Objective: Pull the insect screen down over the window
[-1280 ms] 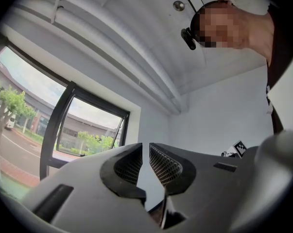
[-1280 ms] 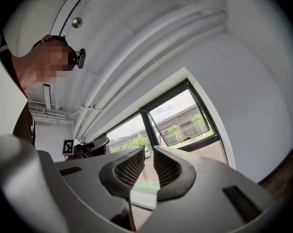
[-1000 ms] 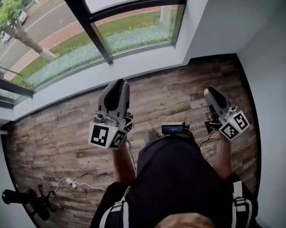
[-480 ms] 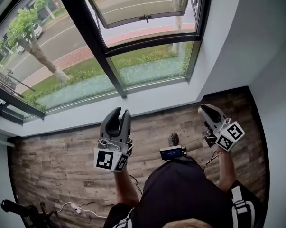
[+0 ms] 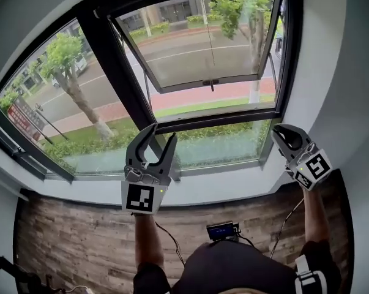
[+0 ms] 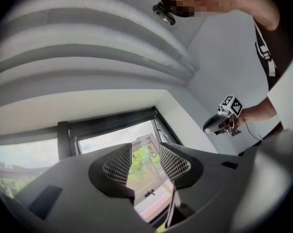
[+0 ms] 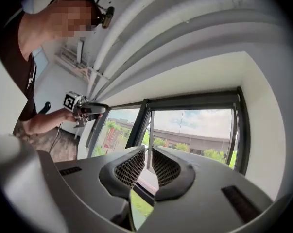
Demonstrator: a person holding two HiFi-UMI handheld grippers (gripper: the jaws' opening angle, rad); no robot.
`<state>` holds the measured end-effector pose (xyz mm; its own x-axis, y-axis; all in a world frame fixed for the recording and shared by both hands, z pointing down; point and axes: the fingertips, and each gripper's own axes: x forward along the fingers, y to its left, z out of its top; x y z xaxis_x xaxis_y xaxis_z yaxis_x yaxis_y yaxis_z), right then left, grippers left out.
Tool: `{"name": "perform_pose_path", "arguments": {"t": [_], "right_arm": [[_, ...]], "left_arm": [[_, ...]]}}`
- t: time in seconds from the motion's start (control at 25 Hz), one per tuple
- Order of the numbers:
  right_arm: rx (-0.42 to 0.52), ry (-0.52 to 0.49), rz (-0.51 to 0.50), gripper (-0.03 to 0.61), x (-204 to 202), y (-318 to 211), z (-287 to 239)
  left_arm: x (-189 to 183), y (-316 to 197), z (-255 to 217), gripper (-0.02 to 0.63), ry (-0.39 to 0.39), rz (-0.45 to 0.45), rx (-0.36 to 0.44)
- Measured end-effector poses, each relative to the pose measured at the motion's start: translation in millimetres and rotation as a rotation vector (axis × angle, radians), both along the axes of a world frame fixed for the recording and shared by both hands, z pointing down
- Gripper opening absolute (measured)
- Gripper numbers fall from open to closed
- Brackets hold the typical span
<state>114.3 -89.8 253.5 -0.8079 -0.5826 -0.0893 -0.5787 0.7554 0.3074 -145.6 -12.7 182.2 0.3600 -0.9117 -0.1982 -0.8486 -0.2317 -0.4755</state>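
Note:
A dark-framed window point(image 5: 130, 97) fills the upper head view, and its hinged sash point(image 5: 208, 41) is swung outward with a handle point(image 5: 210, 83) on its lower rail. A dark bar point(image 6: 112, 123) runs along the window's top; no screen shows over the glass. My left gripper point(image 5: 159, 135) is raised in front of the lower pane, its jaws opening wide with nothing between them. My right gripper point(image 5: 283, 132) is held up near the frame's right post, its jaws together and empty. The left gripper view looks up at the window between the spread pads point(image 6: 118, 165).
A white sill point(image 5: 221, 188) runs under the window above the wood floor point(image 5: 68, 244). White walls point(image 5: 349, 72) close in on the right side. A small device point(image 5: 222, 231) hangs at the person's waist. A dark chair base point(image 5: 13, 271) sits at the bottom left.
The head view has swung up from the floor to the window. Both grippers have risen towards the glass. The left jaws have gone from together to wide apart.

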Motion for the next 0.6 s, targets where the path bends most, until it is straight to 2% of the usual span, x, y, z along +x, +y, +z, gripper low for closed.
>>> {"name": "perform_pose_path", "arguments": {"t": [0.16,0.32,0.48,0.6], "right_arm": [[0.163,0.138,0.019,0.046,-14,-58,-55],[0.303,0.306,0.12,0.046,-29,-104,-89],[0.413,0.423,0.215,0.046,-48,-154,-129],[0.479,0.477,0.276,0.046,-62,-197,-163]], "left_arm": [[-8,-69,-61,0.175,-0.216,-0.106,0.103],[-28,-140,-105,0.175,-0.408,-0.194,0.155],[-41,-218,-153,0.166,-0.534,-0.245,0.27],[-38,-275,-181,0.158,-0.588,-0.227,0.327]]}}
